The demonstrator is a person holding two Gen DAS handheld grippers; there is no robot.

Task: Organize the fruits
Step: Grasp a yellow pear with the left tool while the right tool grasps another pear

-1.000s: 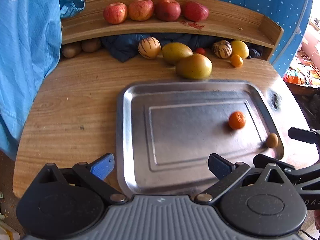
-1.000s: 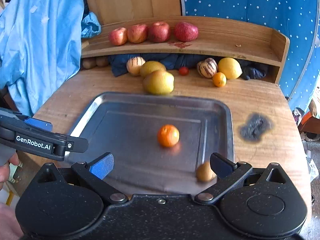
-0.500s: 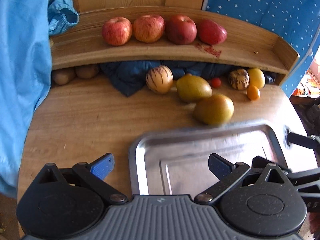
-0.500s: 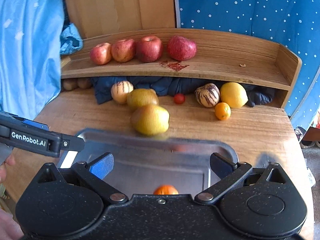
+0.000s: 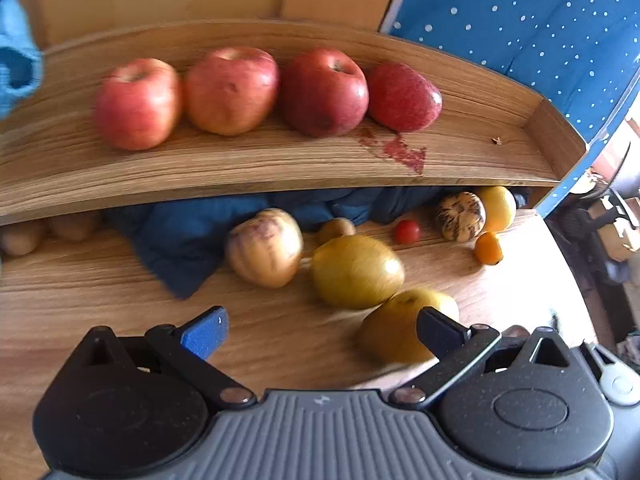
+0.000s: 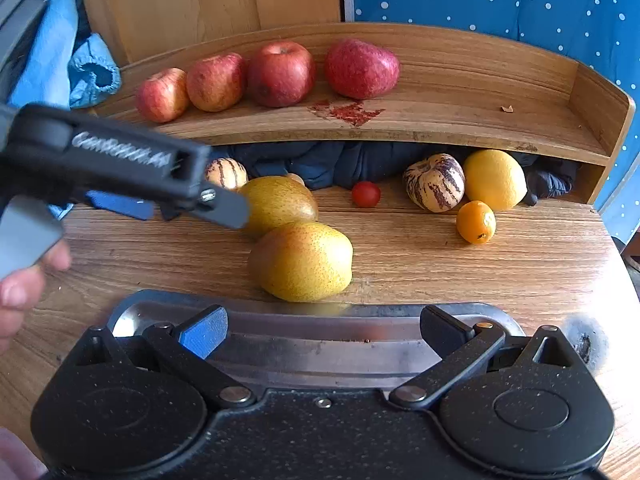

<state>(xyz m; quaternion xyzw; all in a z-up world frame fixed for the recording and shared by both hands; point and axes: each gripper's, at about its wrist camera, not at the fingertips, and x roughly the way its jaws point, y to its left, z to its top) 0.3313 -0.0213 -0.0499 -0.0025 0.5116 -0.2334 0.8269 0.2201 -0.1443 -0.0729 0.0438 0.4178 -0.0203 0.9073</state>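
Several red apples (image 5: 324, 92) (image 6: 280, 74) line the upper wooden shelf (image 5: 240, 164). On the tabletop below lie two yellow-green pears (image 5: 356, 272) (image 6: 302, 266), striped pepino melons (image 5: 264, 248) (image 6: 434, 182), a lemon (image 6: 494, 180), a cherry tomato (image 6: 366, 194) and a small orange fruit (image 6: 476, 222). My left gripper (image 5: 320, 330) is open, empty, low over the table just short of the pears. My right gripper (image 6: 322, 330) is open and empty above the far rim of the metal tray (image 6: 360, 312). In the right wrist view the left gripper's body (image 6: 120, 168) crosses at left.
A dark blue cloth (image 5: 192, 236) is bunched under the shelf. Brown potatoes (image 5: 24, 236) sit at far left beneath it. A light blue garment (image 6: 52, 40) hangs at left. A hand (image 6: 24, 280) holds the left gripper. A dark burn mark (image 6: 584, 344) spots the table at right.
Both grippers moved forward from over the tray toward the shelf. The tray has dropped out of the left wrist view; only its far rim shows in the right. Both stayed open.
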